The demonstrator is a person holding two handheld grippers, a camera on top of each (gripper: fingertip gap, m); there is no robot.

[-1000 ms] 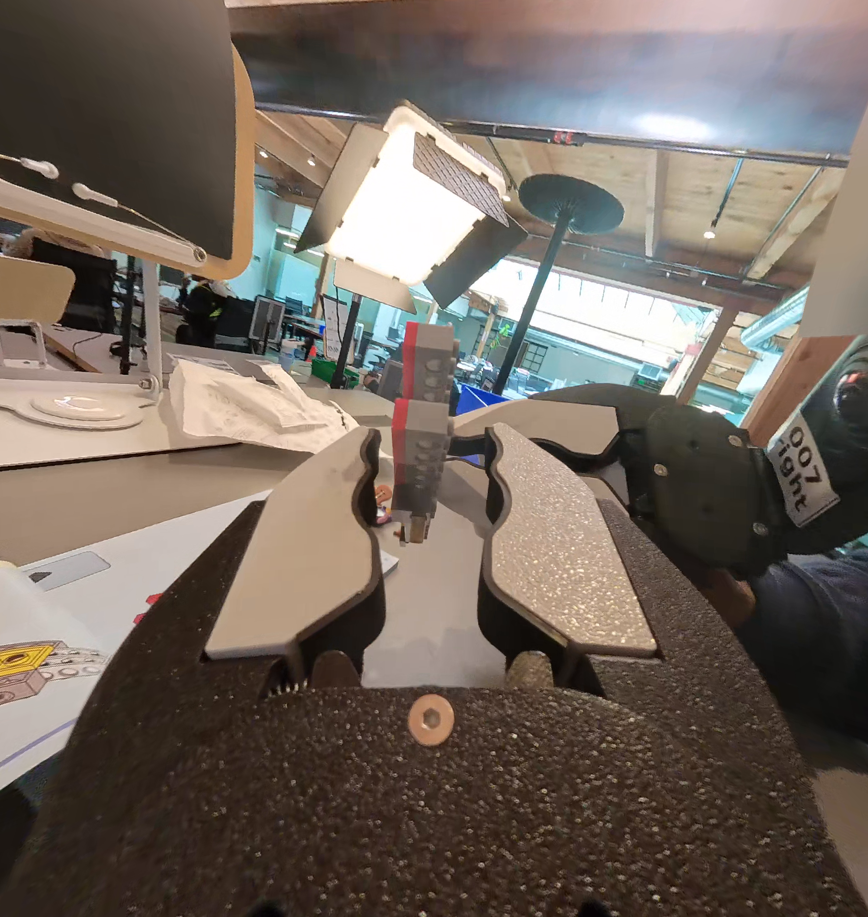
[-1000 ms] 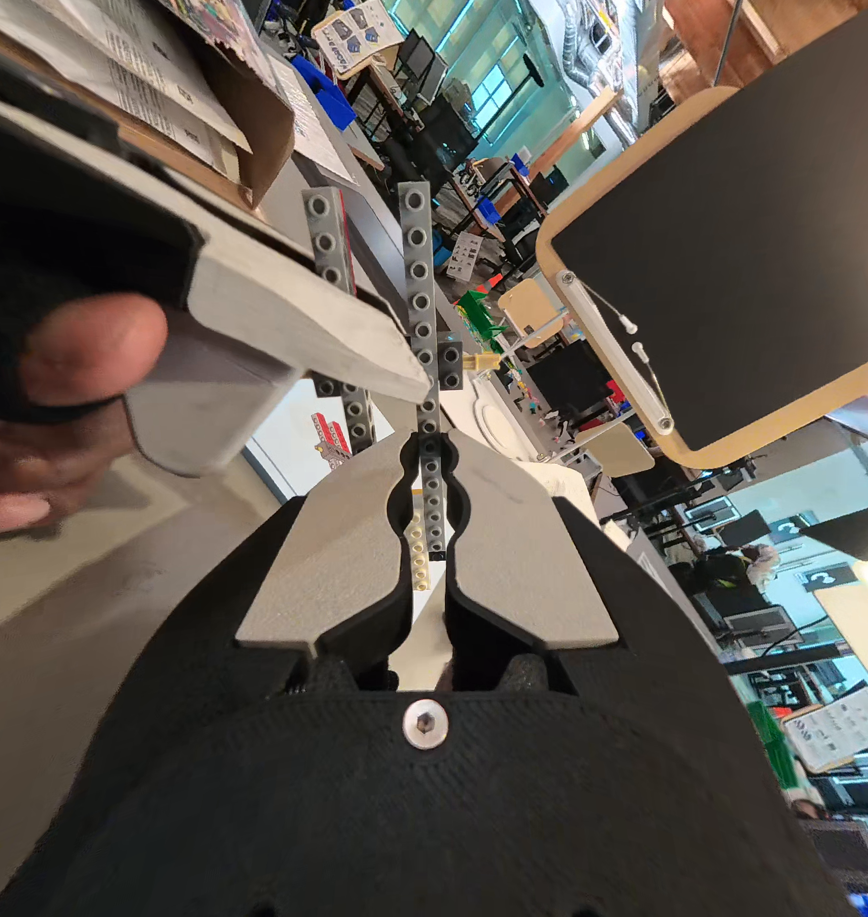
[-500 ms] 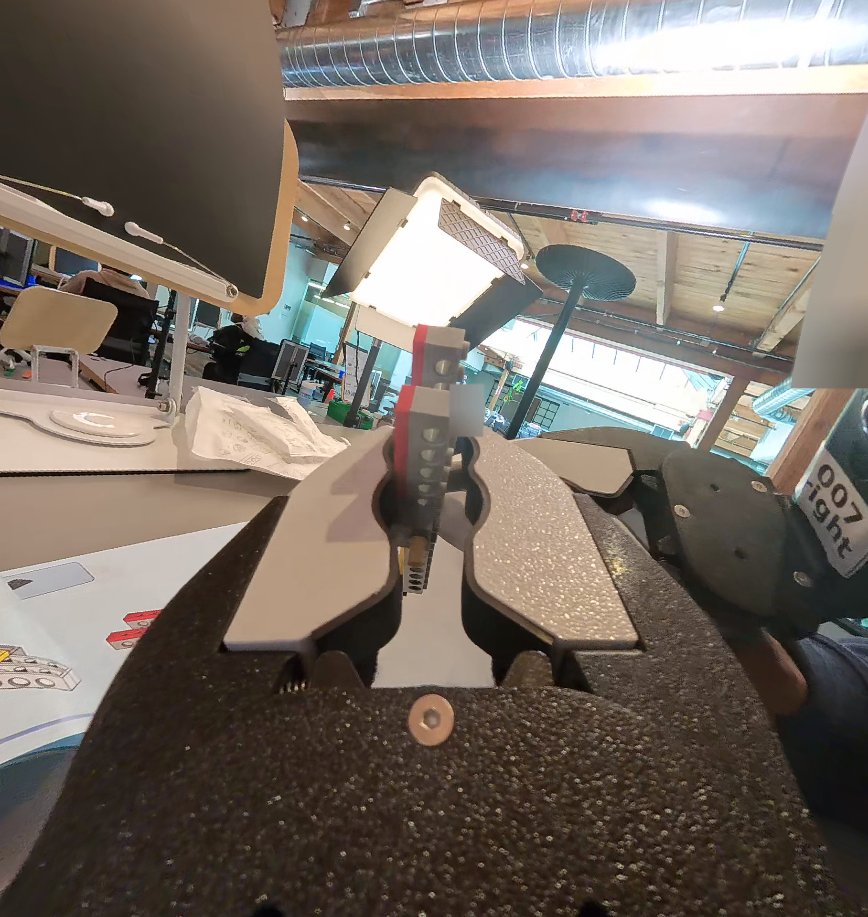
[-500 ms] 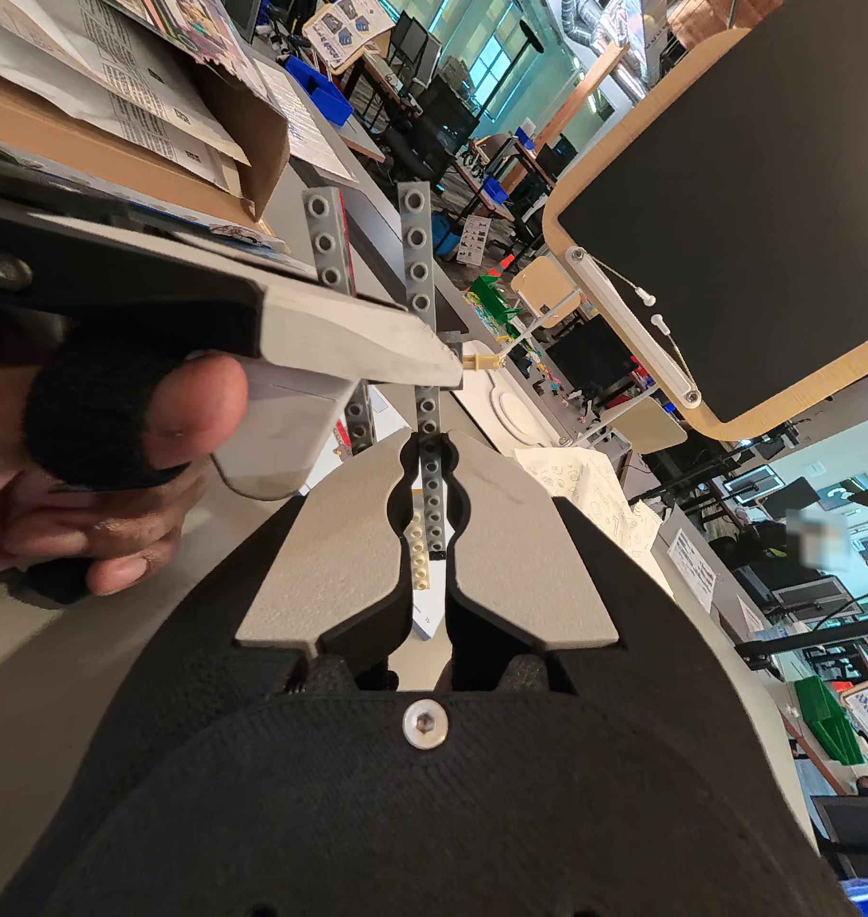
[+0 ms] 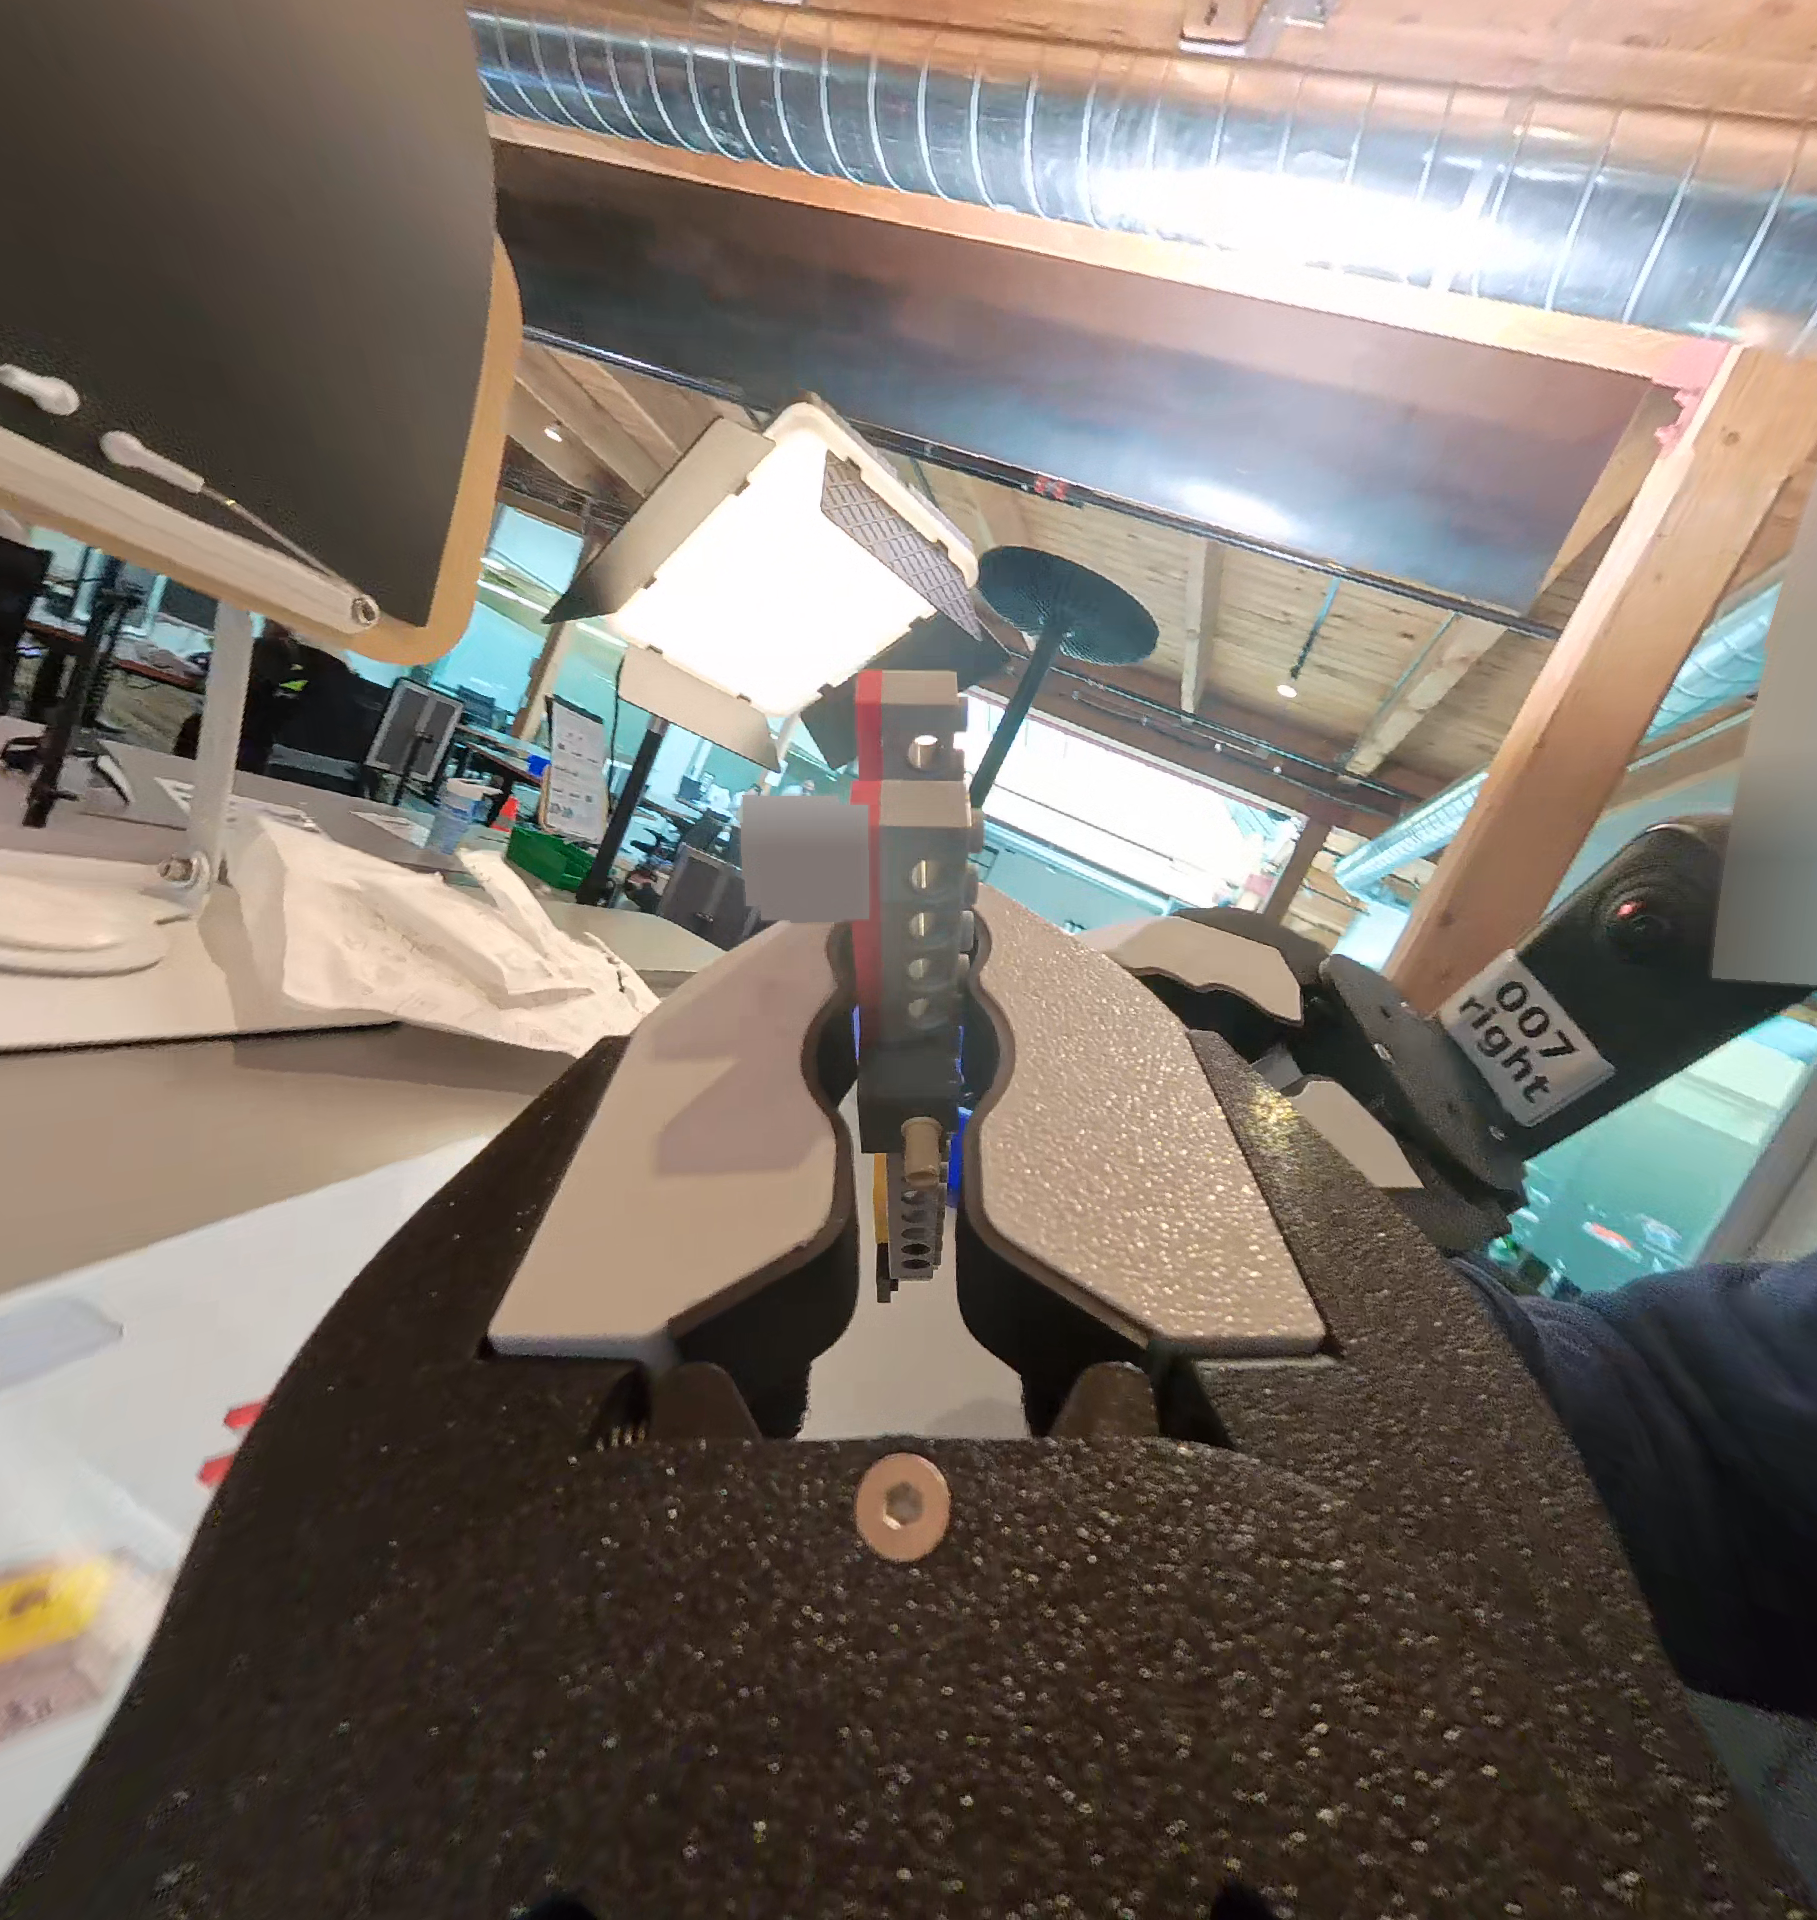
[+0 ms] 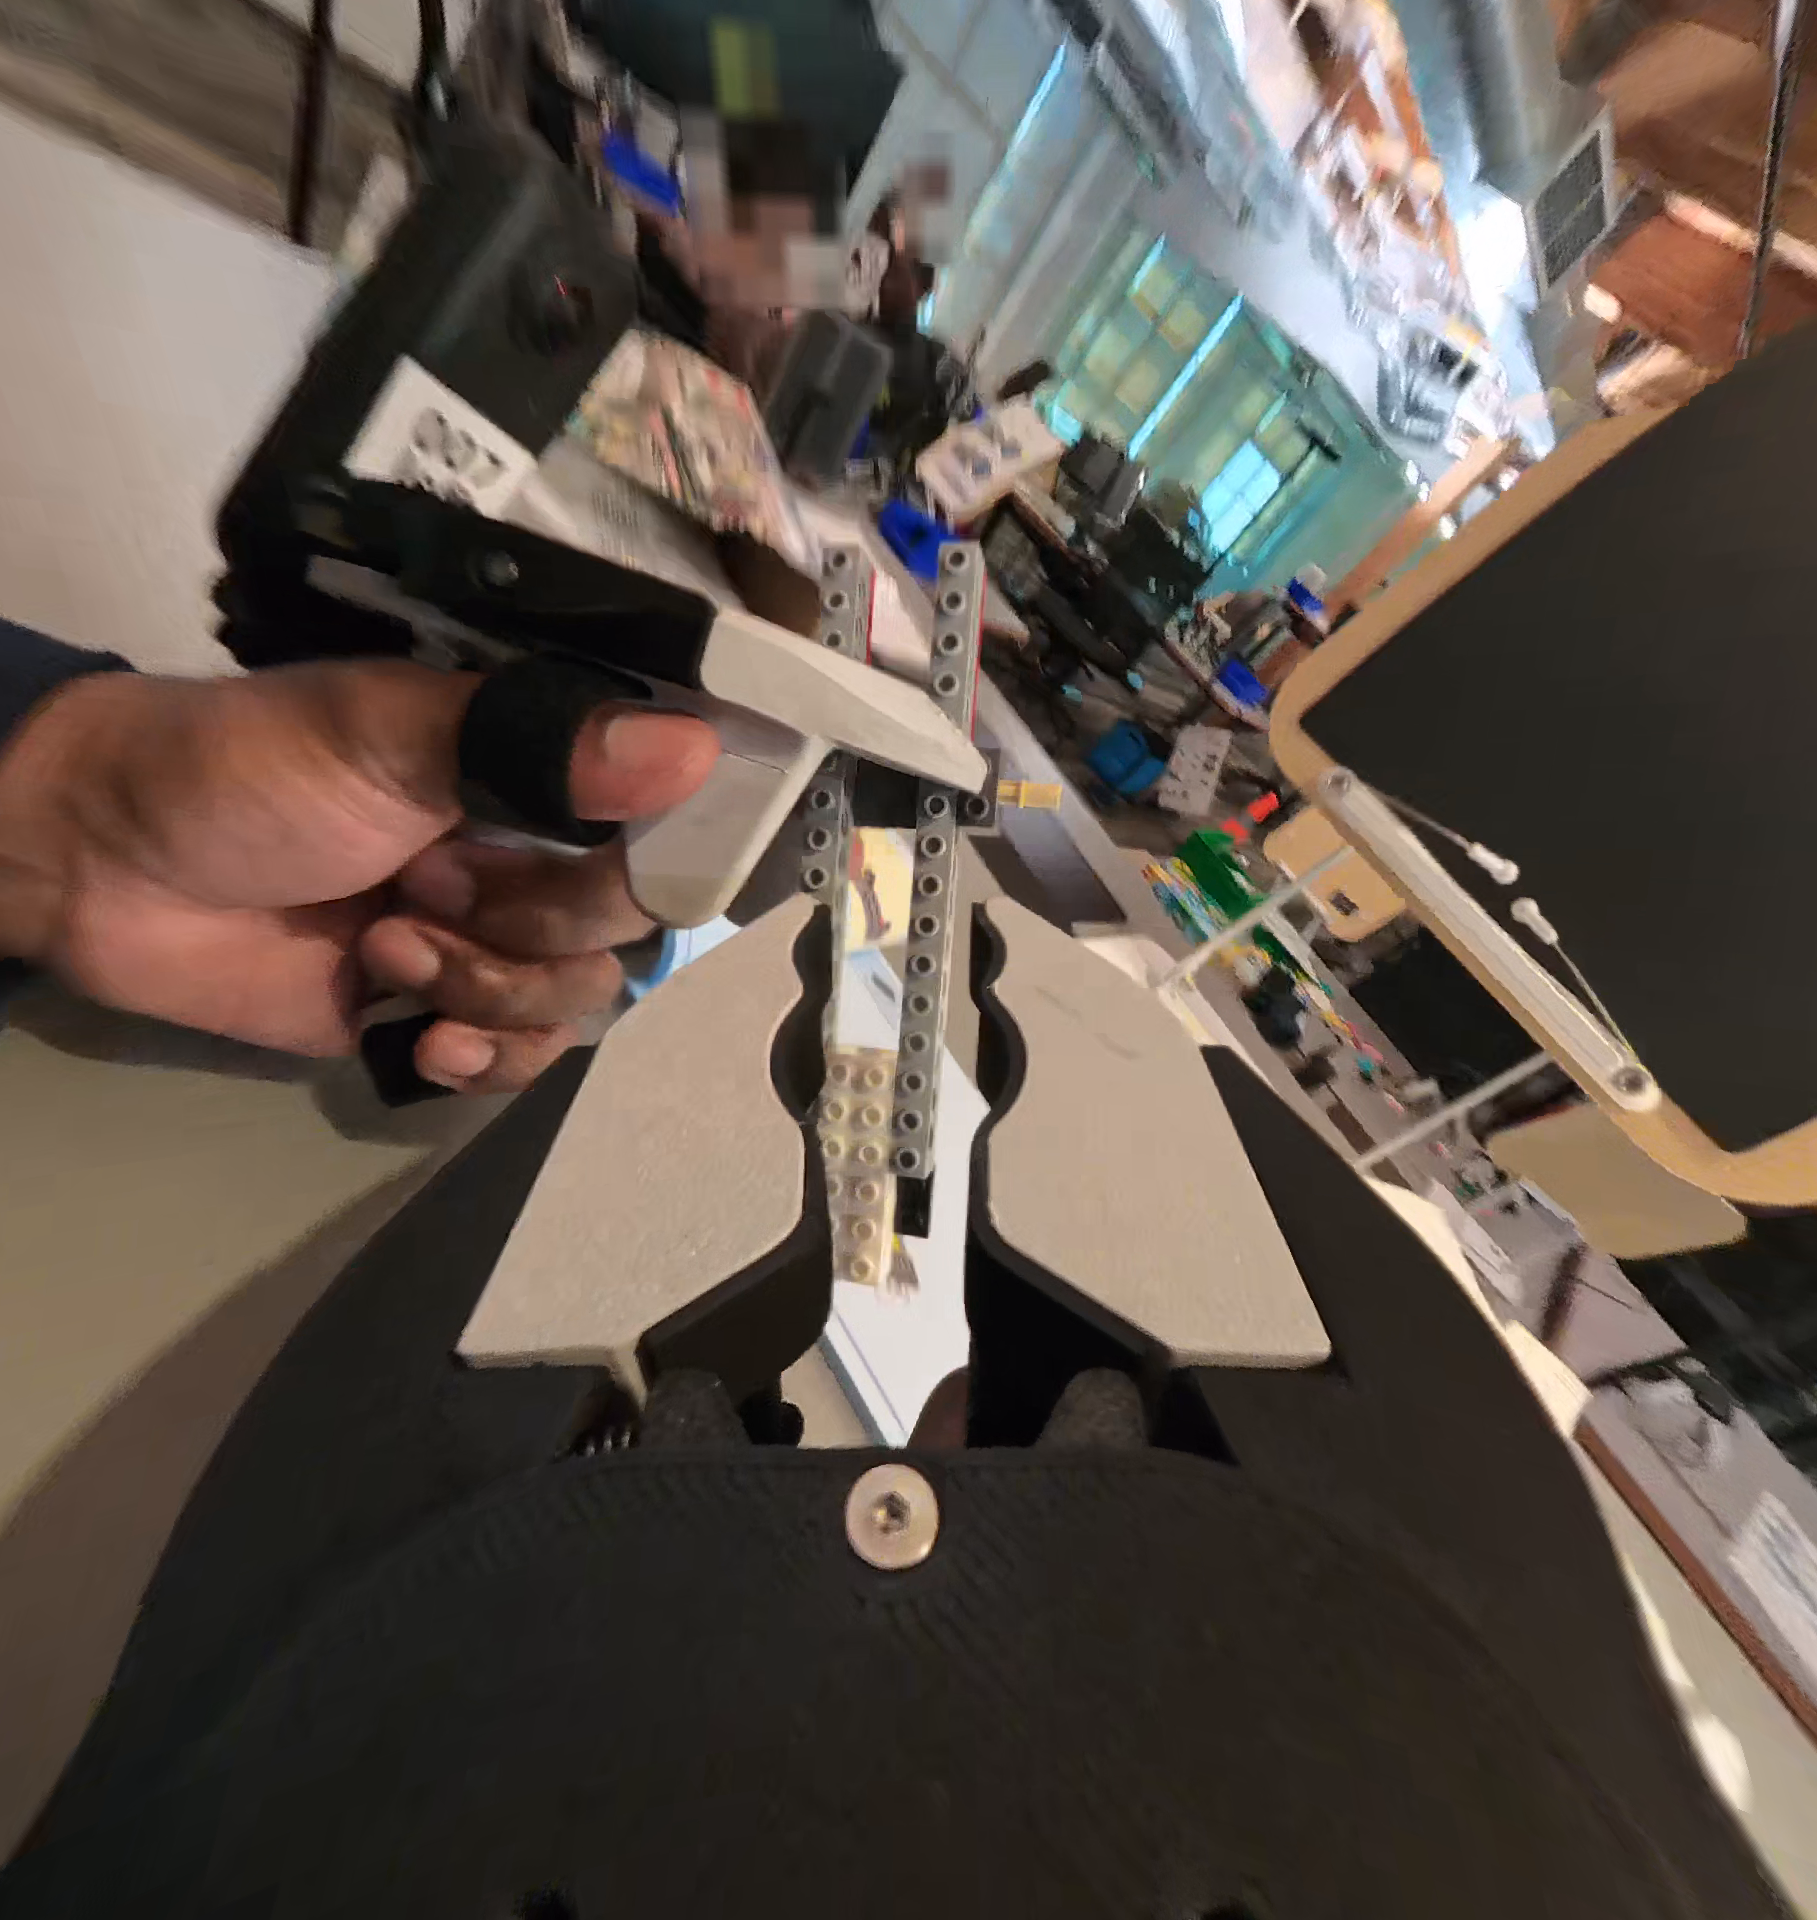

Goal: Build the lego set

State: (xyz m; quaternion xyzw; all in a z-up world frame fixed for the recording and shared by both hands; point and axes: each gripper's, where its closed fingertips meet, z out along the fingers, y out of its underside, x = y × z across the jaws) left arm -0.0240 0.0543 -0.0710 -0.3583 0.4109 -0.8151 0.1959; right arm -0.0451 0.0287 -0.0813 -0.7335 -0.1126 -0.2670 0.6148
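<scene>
My left gripper (image 5: 909, 935) is shut on a brick assembly (image 5: 919, 862) of grey holed beams with a red strip, held upright off the table. A tan pin (image 5: 922, 1148) sticks out of its dark lower block. In the right wrist view the left gripper (image 6: 862, 790) clamps the assembly (image 6: 930, 935) at its black cross block, with a hand (image 6: 260, 831) on its handle. My right gripper (image 6: 899, 914) is open. The long grey beam and a pale studded plate (image 6: 862, 1164) stand between its pads with a gap on each side. The right gripper also shows in the left wrist view (image 5: 1226, 956).
A black board with a wooden rim (image 5: 208, 260) hangs at the left, and shows in the right wrist view (image 6: 1610, 727). A lit lamp panel (image 5: 769, 582) stands behind. Crumpled paper (image 5: 416, 935) and a printed sheet (image 5: 104, 1403) lie on the grey table (image 5: 260, 1143). My right fingertips sit around 4 centimetres from my left ones.
My left gripper closed on the assembly. My right gripper, shut on the long grey beam before, opened and let it go. The right wrist view swung and blurred.
</scene>
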